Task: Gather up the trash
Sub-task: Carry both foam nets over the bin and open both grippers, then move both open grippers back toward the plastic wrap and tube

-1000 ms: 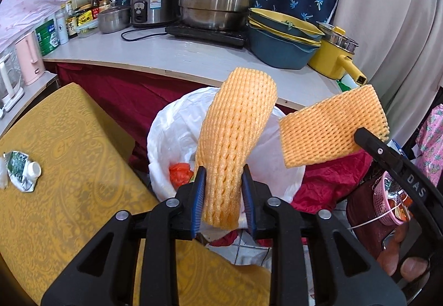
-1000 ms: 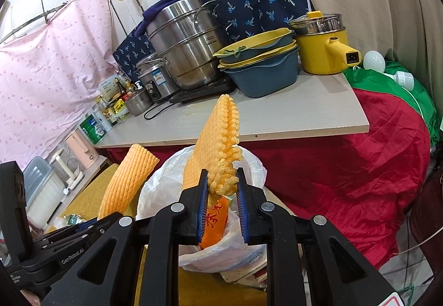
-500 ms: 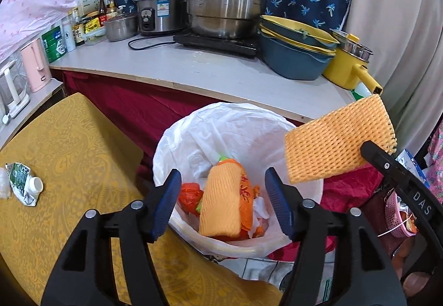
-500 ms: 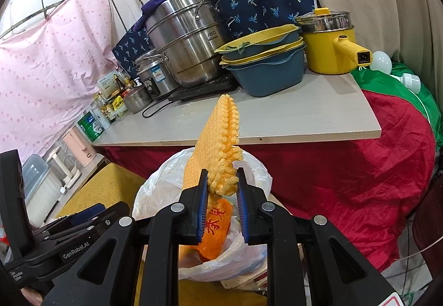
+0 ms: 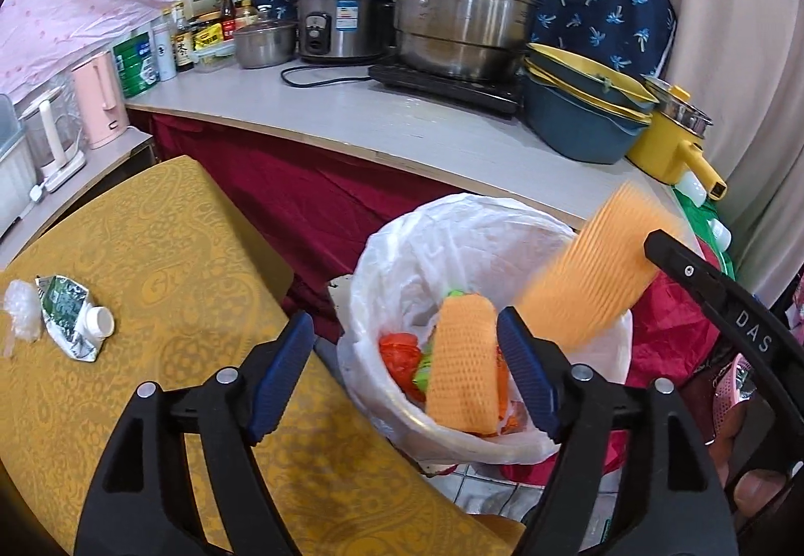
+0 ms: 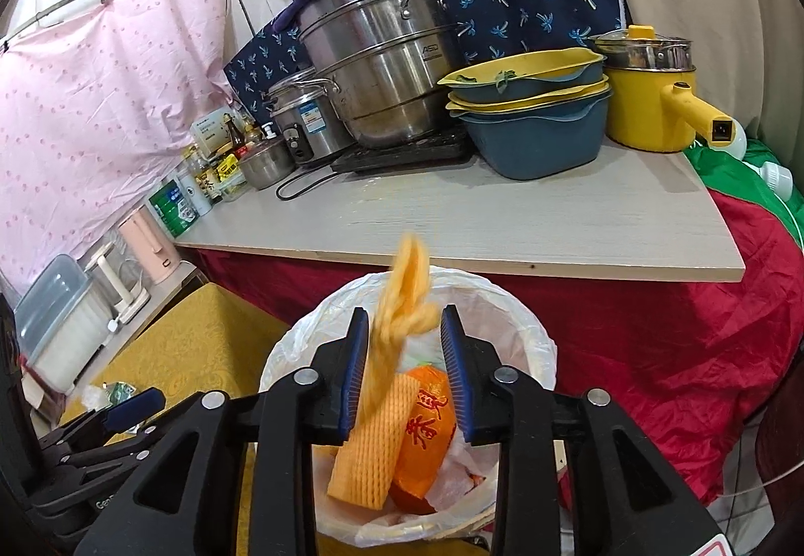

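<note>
left hand-held gripper (image 5: 404, 375) spread wide, nothing held | right hand-held gripper (image 6: 404, 367) parted, blurred foam net (image 6: 402, 299) loose between | crushed carton (image 5: 68, 317) seen on table (image 5: 166, 264) in left view only

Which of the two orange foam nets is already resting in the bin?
The sharp one lying on the trash in the white-lined bin; the other net is blurred in mid-air beside the right claw.

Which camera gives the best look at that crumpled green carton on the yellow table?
The left wrist view: the crumpled carton lies unobstructed, white cap visible. The right wrist view catches only a sliver beside the left gripper.
</note>
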